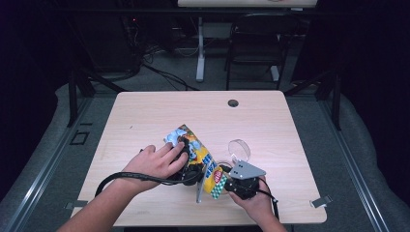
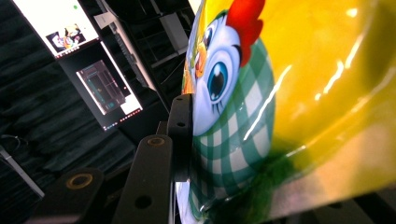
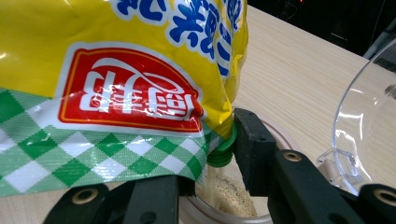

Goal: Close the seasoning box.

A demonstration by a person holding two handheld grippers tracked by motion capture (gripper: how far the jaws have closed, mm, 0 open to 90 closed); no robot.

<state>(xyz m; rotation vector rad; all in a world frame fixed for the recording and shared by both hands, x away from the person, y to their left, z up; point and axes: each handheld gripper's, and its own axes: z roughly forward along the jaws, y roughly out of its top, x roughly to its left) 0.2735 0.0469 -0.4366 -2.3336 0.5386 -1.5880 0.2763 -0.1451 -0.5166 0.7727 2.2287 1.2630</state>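
My right gripper (image 1: 231,182) sits nearest me at the table's near edge, right of middle, its grey plate (image 1: 246,170) on top. In the right gripper view its jaws stand partly apart around the bag's (image 3: 116,84) lower corner: the right pad touches the green spout (image 3: 223,150) that juts from the corner, and the left jaw is hidden under the checked foil, so I cannot tell whether I am clamping the spout or only cradling it. Below the spout is the rim of a round clear tub (image 3: 229,198) with pale powder in it.

The bag (image 1: 200,157) is a glossy yellow pouch with a green check band and a red label. It lies slanted near the table's middle, its top far and left, its spout end near and right, between my two hands.

My left gripper (image 1: 187,166) holds the bag from the left. In the left gripper view one pad presses flat on the cartoon chicken (image 2: 229,93) printed on the foil; the jaws are half closed on the bag.

Just right of the bag a clear lid (image 1: 240,150) stands tilted on the table (image 1: 159,111). A small dark hole (image 1: 233,103) lies far off near the table's far edge.
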